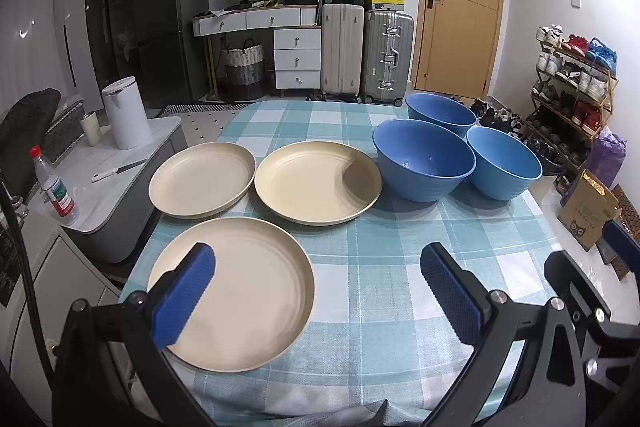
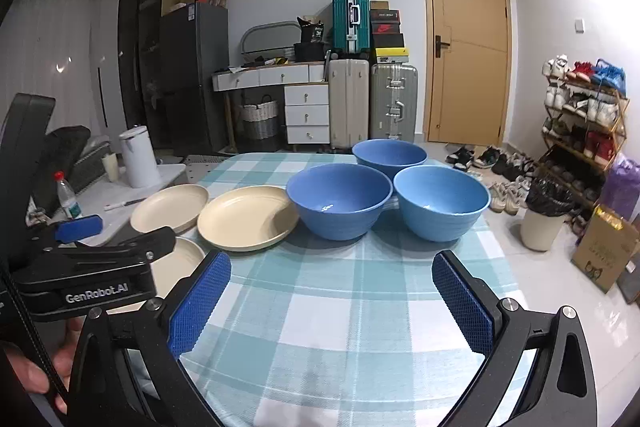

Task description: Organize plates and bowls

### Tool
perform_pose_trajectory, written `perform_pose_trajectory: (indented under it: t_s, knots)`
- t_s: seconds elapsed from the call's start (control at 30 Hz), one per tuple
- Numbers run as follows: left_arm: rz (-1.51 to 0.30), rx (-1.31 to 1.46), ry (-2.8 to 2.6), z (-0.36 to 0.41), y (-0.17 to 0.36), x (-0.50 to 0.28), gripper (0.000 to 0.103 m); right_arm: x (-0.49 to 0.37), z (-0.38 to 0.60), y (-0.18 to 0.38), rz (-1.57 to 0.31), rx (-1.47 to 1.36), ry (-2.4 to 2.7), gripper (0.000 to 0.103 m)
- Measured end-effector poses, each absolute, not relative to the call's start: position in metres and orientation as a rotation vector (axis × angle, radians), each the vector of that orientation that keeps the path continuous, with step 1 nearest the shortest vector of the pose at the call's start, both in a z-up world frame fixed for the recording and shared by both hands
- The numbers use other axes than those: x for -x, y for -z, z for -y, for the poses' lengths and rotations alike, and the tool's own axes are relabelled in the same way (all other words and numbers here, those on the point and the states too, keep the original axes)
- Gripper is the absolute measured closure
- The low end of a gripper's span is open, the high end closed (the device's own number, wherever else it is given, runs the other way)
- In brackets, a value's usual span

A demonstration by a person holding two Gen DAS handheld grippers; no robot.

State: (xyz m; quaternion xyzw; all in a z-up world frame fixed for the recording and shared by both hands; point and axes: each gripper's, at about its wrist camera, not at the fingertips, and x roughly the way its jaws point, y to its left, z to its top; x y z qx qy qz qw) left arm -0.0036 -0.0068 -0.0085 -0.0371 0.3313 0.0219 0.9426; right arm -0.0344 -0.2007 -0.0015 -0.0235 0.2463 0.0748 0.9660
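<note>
Cream ridged round plates (image 1: 316, 181), glossy blue bowls (image 1: 424, 159) on checked cloth (image 1: 380, 267).

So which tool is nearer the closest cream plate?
Left. The left tool hangs open with one finger over the closest cream plate; the right tool is open over bare tablecloth beside it.

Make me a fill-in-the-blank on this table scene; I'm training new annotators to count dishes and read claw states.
1. The checked tablecloth carries ___ cream plates.
2. The three bowls are coloured ___.
3. The left claw hovers with its jaws ___, one finger above the nearest plate.
4. The right claw holds ___.

Missing words: three; blue; open; nothing
</note>
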Motion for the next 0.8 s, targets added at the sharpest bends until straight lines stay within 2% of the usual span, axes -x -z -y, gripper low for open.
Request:
perform_pose_trajectory:
  t_s: [0.5, 0.8]
  knots:
    - [-0.683, 0.074, -0.046, 0.004, 0.009, 0.004, 0.000, 0.028, 0.205, -0.004, -0.485, 0.063, -0.122, 0.000]
    - [-0.685, 0.071, -0.039, 0.004, 0.004, 0.006, 0.000, 0.010, 0.220, 0.001, -0.557, -0.009, -0.089, 0.000]
